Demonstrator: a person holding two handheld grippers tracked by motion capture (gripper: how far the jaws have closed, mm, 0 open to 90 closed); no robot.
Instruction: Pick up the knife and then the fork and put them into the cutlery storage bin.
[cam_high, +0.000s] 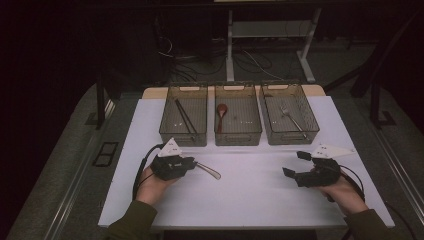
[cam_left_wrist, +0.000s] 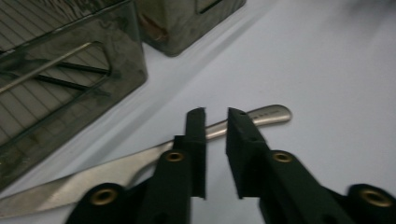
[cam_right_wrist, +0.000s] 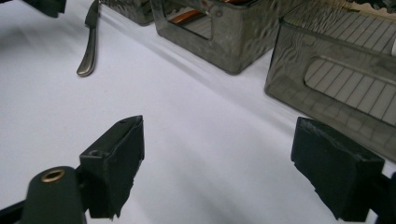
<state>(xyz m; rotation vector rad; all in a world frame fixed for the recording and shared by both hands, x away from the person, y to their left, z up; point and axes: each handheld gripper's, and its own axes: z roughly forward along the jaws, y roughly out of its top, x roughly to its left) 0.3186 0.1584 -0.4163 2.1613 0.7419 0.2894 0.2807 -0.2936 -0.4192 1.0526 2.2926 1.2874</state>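
Observation:
A metal table knife (cam_left_wrist: 93, 179) lies slanted across the white tabletop (cam_high: 250, 195), its handle end (cam_high: 214, 174) poking out to the right of my left gripper (cam_high: 192, 164). In the left gripper view the jaws of the left gripper (cam_left_wrist: 216, 126) stand almost together, with the knife's neck running through the narrow gap. My right gripper (cam_high: 295, 164) hovers low over the right side of the table. Its jaws are wide apart with nothing between them (cam_right_wrist: 219, 163). From there the knife handle (cam_right_wrist: 88, 56) shows far off at the upper left.
Three see-through bins stand in a row at the back. The left bin (cam_high: 182, 138) holds dark chopsticks (cam_high: 184, 116), the middle bin (cam_high: 238, 139) a red-brown spoon (cam_high: 221, 111), the right bin (cam_high: 292, 138) a fork (cam_high: 290, 116). Bare tabletop lies between my hands.

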